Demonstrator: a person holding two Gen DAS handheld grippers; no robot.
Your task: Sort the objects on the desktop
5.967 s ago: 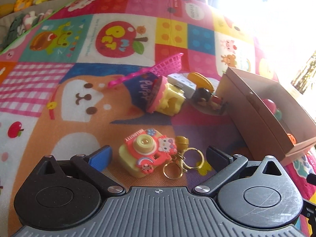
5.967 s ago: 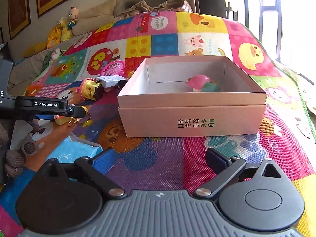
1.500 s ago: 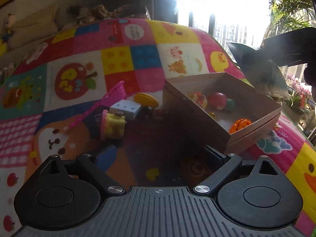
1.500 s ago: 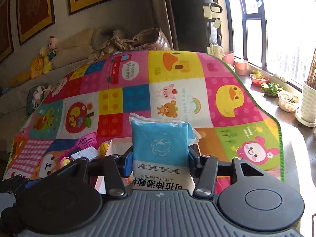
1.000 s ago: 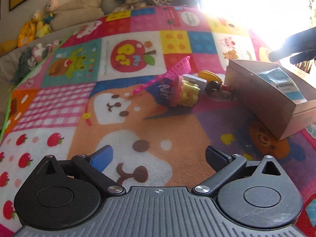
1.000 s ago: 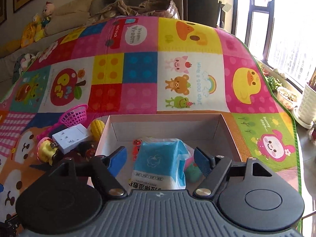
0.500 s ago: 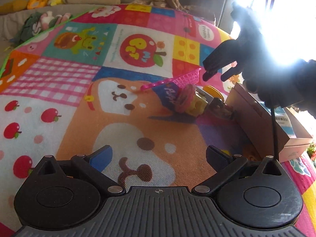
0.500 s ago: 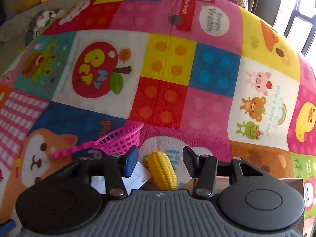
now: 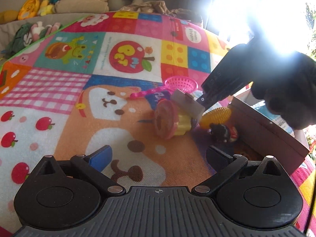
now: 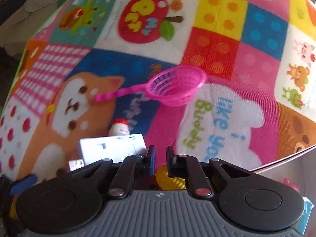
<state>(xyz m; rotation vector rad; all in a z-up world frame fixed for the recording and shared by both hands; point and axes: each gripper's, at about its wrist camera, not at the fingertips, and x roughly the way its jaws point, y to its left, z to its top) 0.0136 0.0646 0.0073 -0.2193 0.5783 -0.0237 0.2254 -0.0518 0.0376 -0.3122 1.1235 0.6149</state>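
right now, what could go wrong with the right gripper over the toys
The right gripper is shut with only mat showing in the gap, and the corn lies below, so a lift may come up empty. Its tips sit by the white adapter, which could get knocked.

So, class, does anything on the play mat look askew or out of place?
Yes: the pink-and-yellow toy lies tipped on its side, and the white adapter rests tilted against it, beside the cardboard box. Nothing looks spilled or broken.
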